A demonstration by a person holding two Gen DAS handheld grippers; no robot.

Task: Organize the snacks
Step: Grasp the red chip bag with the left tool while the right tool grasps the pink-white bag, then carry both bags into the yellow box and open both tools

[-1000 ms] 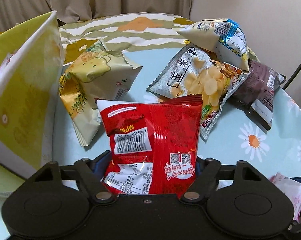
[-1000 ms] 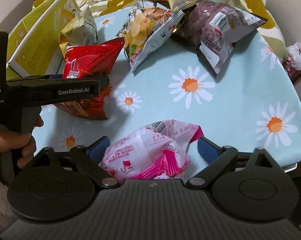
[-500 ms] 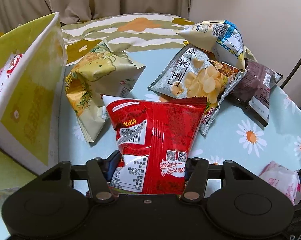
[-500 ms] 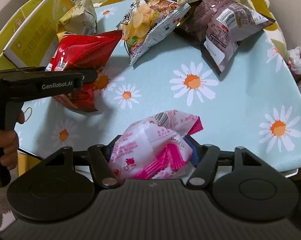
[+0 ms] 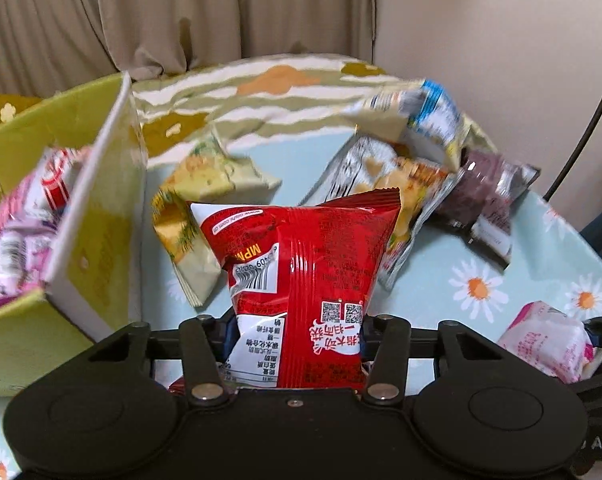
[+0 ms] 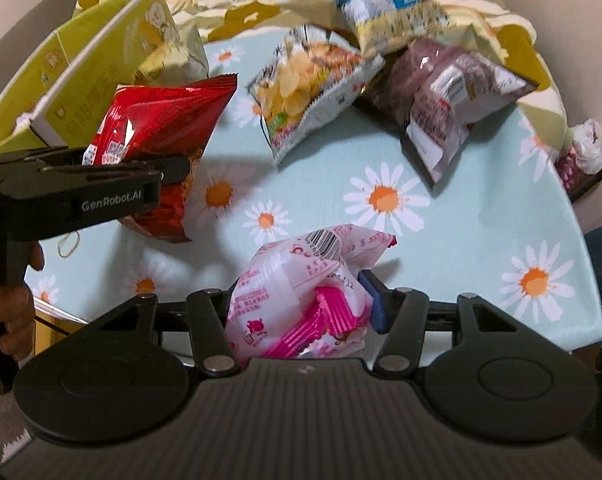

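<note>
Daisy-print bench (image 6: 481, 216) carries four loose snack bags (image 6: 313, 80) beside a yellow box (image 5: 101, 216) already holding a few packets — the left claw (image 5: 297, 332) grips a red bag (image 5: 301, 264), the right claw (image 6: 301, 304) a pink packet (image 6: 301, 292), both unboxed.

A home room, beige curtains (image 5: 181, 20), daisy-print tablecloth (image 6: 481, 200), patterned bedding (image 5: 261, 92) behind the table

Box (image 5: 97, 216) left on table (image 6: 481, 216); snack bags (image 6: 313, 80) piled behind; wafer pack (image 6: 301, 292) nearest front edge.
</note>
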